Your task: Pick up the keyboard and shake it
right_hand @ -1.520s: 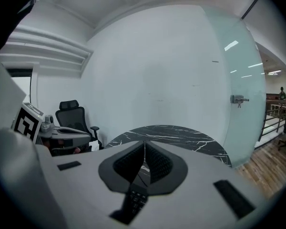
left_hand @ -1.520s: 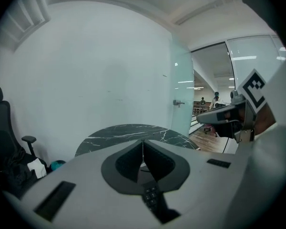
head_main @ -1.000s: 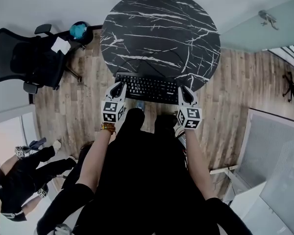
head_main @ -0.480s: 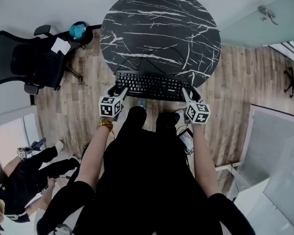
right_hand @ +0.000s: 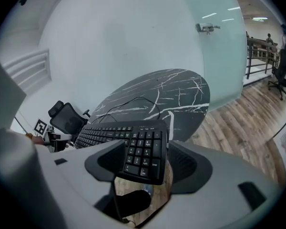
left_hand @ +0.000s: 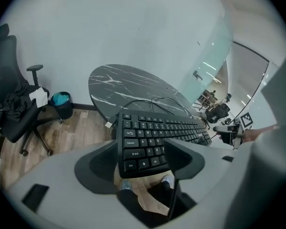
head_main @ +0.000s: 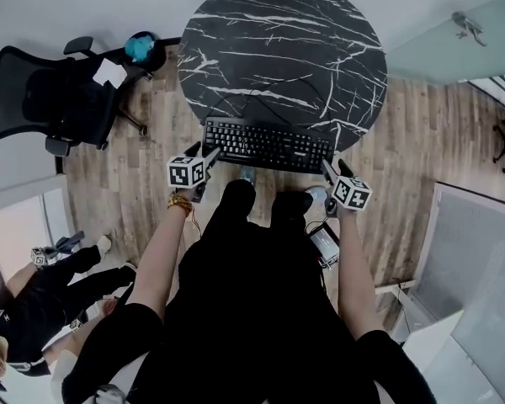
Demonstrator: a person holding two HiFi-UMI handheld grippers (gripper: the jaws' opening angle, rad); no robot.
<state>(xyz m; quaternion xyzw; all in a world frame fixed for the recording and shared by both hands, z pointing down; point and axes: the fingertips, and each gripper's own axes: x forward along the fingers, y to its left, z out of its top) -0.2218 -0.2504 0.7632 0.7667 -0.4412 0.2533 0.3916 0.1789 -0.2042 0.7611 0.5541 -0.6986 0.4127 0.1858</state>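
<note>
A black keyboard (head_main: 268, 145) lies along the near edge of the round black marble table (head_main: 278, 40), its front edge hanging over the floor. My left gripper (head_main: 209, 152) is at the keyboard's left end and my right gripper (head_main: 330, 165) at its right end. Both pairs of jaws have just been opening. In the left gripper view the keyboard's (left_hand: 152, 135) end sits between the spread jaws of the left gripper (left_hand: 140, 159), with a gap at the pads. The right gripper view shows the same: the number-pad end of the keyboard (right_hand: 133, 144) lies loose inside the right gripper (right_hand: 148, 163).
The keyboard's cable (head_main: 244, 99) loops across the tabletop. A black office chair (head_main: 50, 99) and a teal-lined bin (head_main: 139, 49) stand at the left. A person (head_main: 34, 301) sits on the floor at lower left. A white cabinet (head_main: 480, 284) is at the right.
The keyboard has come down onto the table's near edge. Both grippers have opened off its ends and drawn slightly outward and back toward me.
</note>
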